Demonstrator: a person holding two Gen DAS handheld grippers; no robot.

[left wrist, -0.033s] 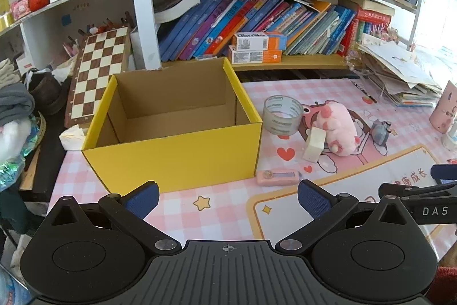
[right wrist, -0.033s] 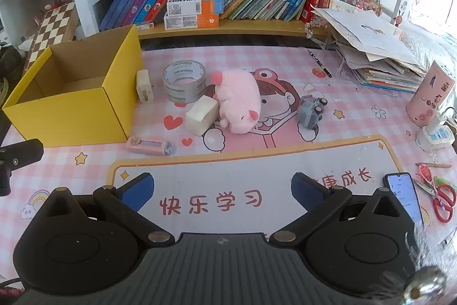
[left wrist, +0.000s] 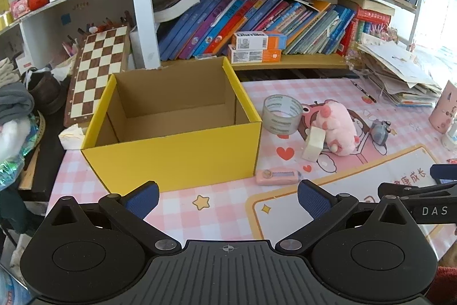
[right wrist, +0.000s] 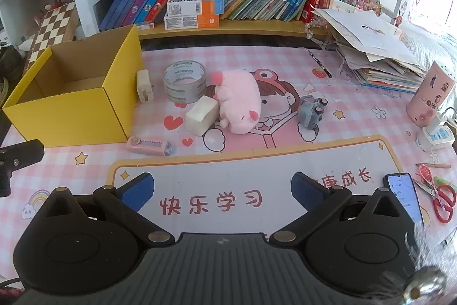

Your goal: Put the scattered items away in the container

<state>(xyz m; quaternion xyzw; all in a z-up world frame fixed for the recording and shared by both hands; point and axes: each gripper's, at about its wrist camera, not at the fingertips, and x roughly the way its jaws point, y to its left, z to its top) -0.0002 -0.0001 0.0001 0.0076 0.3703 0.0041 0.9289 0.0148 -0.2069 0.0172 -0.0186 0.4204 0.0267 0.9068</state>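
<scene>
the yellow box point(right wrist: 71, 102) stands open-topped at the far left of the table point(right wrist: 357, 127), its right wall just beside a white block point(right wrist: 143, 85) and a tape roll point(right wrist: 184, 82). a pink plush point(right wrist: 238, 102), grey toy car point(right wrist: 310, 110) and pink cutter point(right wrist: 150, 146) lie scattered to its right. left gripper point(left wrist: 227, 197) and right gripper point(right wrist: 222, 189) hover over bare mat near the front edge, jaws spread wide and empty. the mat reads "快乐学习".

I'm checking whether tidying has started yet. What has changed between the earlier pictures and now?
Nothing has visibly changed. The left gripper and right gripper are open and empty as before, the yellow box holds nothing, and the tape roll, pink plush, white block and toy car lie where they were on the mat.
</scene>
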